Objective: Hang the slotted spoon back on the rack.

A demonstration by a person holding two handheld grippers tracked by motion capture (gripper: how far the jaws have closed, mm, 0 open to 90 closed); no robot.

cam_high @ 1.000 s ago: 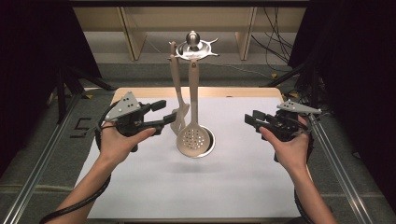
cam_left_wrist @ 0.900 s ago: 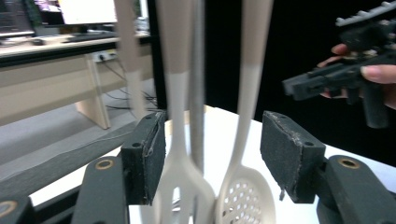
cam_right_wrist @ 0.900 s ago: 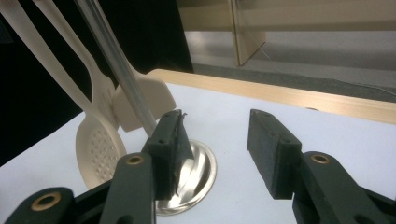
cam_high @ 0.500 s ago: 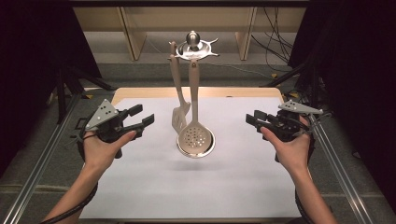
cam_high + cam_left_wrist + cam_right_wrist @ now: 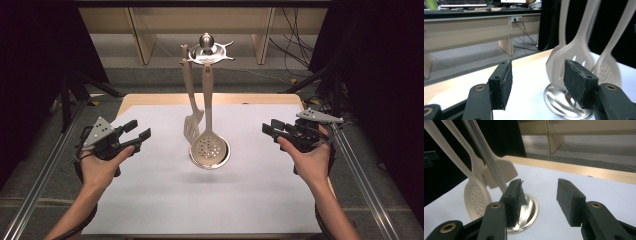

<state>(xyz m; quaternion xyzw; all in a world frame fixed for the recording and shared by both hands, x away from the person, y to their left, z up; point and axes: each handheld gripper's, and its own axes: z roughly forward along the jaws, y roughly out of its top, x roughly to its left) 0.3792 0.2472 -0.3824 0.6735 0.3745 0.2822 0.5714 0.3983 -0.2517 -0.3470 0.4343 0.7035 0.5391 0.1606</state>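
Utensils hang from a metal stand [image 5: 209, 50] at the middle of the worktop [image 5: 165, 200]: a slotted spatula [image 5: 192, 125] and a perforated skimmer [image 5: 207, 147], both pale, both dangling over the stand's round base [image 5: 224, 156].

High view: left gripper [image 5: 137, 134] sits well apart from the stand, on its left side, jaws spread with nothing between them, pointing toward the stand. Right gripper [image 5: 267, 130] sits well apart from the stand on its right side, also pointing at it; jaw gap hard to judge from above.

Left gripper view: left gripper [image 5: 537, 82] jaws wide apart, empty. Spatula [image 5: 571, 56] and skimmer [image 5: 609, 70] hang beyond the jaws, above the base [image 5: 556, 100]; spatula nearer, slightly blurred.

Right gripper view: right gripper [image 5: 539, 200] jaws apart, empty. Stand's pole [image 5: 486, 157] rises from the base [image 5: 531, 210] beyond the left-hand jaw. Skimmer [image 5: 477, 197] hangs nearest, at the pole's left; spatula [image 5: 504, 173] hangs behind the pole.
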